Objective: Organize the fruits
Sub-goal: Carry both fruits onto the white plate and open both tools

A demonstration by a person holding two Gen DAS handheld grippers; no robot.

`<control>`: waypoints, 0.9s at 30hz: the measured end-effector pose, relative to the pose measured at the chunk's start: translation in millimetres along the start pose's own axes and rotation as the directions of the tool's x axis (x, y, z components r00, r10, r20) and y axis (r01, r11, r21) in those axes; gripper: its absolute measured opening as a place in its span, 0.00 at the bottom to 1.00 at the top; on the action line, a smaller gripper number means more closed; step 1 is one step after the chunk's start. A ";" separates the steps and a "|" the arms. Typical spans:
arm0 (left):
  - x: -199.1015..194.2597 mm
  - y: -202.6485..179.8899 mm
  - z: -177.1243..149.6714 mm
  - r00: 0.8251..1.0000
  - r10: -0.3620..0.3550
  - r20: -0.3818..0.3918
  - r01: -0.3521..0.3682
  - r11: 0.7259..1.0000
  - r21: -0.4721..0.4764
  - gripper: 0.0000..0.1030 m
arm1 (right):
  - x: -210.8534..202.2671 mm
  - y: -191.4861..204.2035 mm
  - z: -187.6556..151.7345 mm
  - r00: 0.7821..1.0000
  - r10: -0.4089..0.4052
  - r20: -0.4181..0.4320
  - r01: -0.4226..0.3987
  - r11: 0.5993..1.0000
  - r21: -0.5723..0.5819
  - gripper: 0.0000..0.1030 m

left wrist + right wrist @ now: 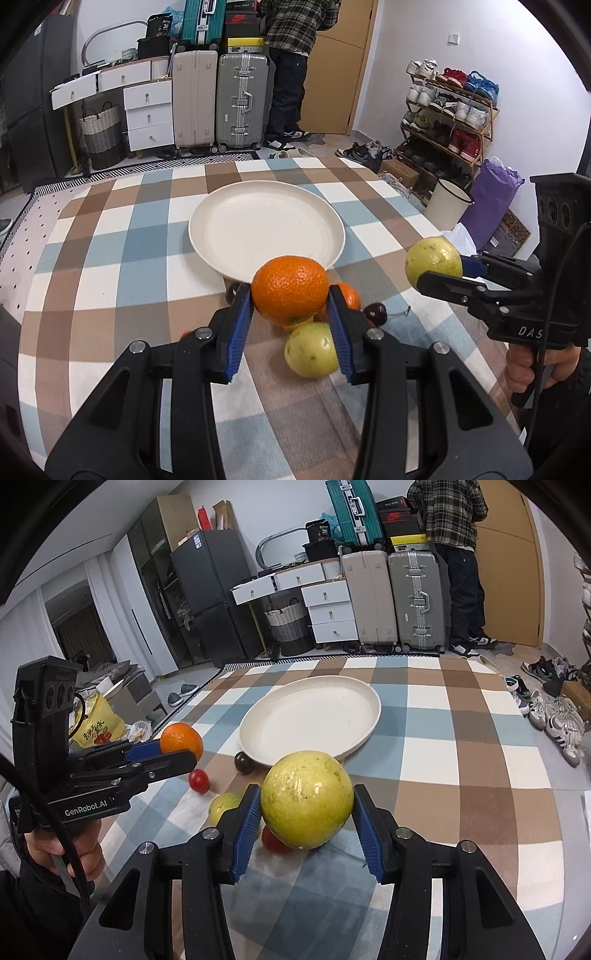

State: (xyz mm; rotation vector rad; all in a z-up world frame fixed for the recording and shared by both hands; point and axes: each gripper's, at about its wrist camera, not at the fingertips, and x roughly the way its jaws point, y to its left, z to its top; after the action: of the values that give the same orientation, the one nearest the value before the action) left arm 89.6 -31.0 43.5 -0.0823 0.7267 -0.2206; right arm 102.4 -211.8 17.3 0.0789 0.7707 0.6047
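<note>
Both hand-held grippers hold fruit above plate (266, 225).

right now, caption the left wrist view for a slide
Left gripper holds an orange near the white plate; right gripper holds a yellow-green fruit.

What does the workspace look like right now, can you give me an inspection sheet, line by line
Surface: checked tablecloth.
Job's things: white plate holds no fruit; second orange, green-yellow fruit, cherries lie loose before it.
Clutter: nothing seen.
Grippers: left gripper shut on orange; right gripper shut on guava; both lifted.
Cables: black cable by left handle.
Surroundings: suitcases, shoe rack, standing person.
</note>
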 end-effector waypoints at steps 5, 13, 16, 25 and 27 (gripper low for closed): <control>14.6 7.0 13.6 1.000 0.008 0.000 -0.008 1.000 0.002 0.36 | 8.2 -1.7 15.1 1.000 -0.009 0.007 0.009 1.000 -0.009 0.48; 43.6 29.1 26.6 0.999 0.031 -0.013 -0.032 0.999 -0.021 0.36 | 34.9 -3.1 35.7 1.000 -0.004 0.001 0.004 1.000 -0.016 0.48; 53.9 39.5 29.0 0.999 0.040 -0.028 -0.042 0.998 -0.045 0.36 | 45.2 -4.0 41.4 1.000 0.004 -0.004 -0.004 1.000 -0.011 0.48; 81.2 50.2 36.5 0.997 0.057 -0.048 -0.059 0.997 -0.051 0.36 | 79.0 -5.3 53.6 1.000 0.016 -0.026 -0.016 1.000 0.000 0.48; 88.4 49.4 37.5 0.997 0.057 -0.056 -0.059 0.997 -0.050 0.36 | 86.6 -6.9 55.4 0.999 0.013 -0.036 -0.013 1.000 0.007 0.48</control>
State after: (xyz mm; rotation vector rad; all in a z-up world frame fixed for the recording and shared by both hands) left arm 187.2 -3.2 6.6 -0.1050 0.7879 -0.1489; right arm 191.4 -162.5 0.8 0.0798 0.8078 0.6175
